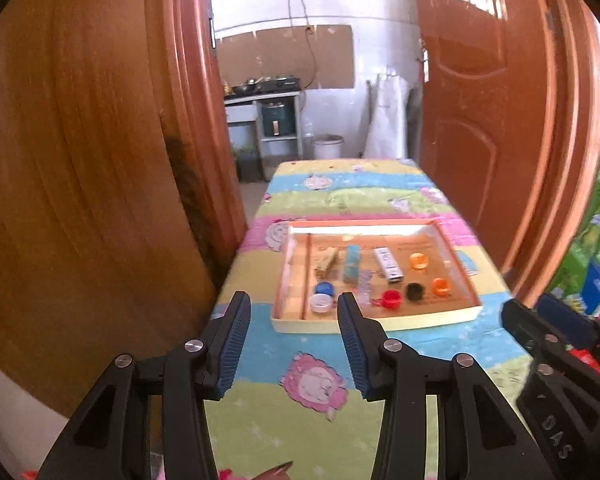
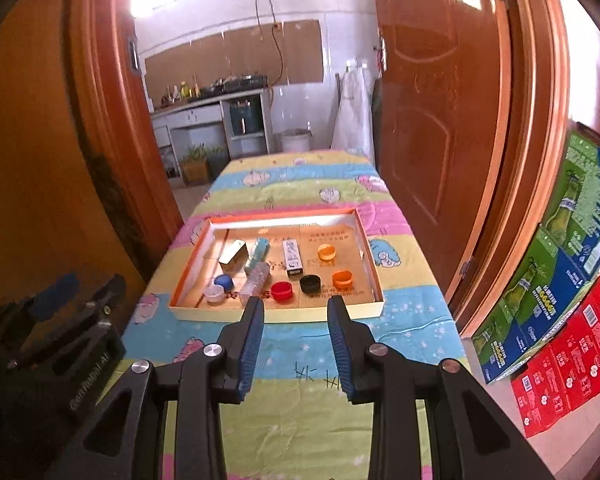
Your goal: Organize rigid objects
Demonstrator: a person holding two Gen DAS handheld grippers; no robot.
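Left gripper (image 1: 294,312), right gripper (image 2: 296,316): both spread, holding nothing, hanging short of tray (image 2: 276,314). Caps, small boxes all inside tray, loosely spread. Sorting maybe done, maybe halfway.

You have one tray (image 2: 374,270) holding six bottle caps: two orange (image 2: 326,252) (image 2: 342,277), one black (image 2: 310,283), red (image 2: 281,291), blue (image 2: 224,281), white (image 2: 214,293); three small boxes (image 2: 233,260) (image 2: 259,252) (image 2: 292,258); one clear bottle (image 2: 256,276).

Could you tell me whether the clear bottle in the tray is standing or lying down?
Lying down: the clear bottle rests on its side on the tray floor, between the blue cap and red cap.
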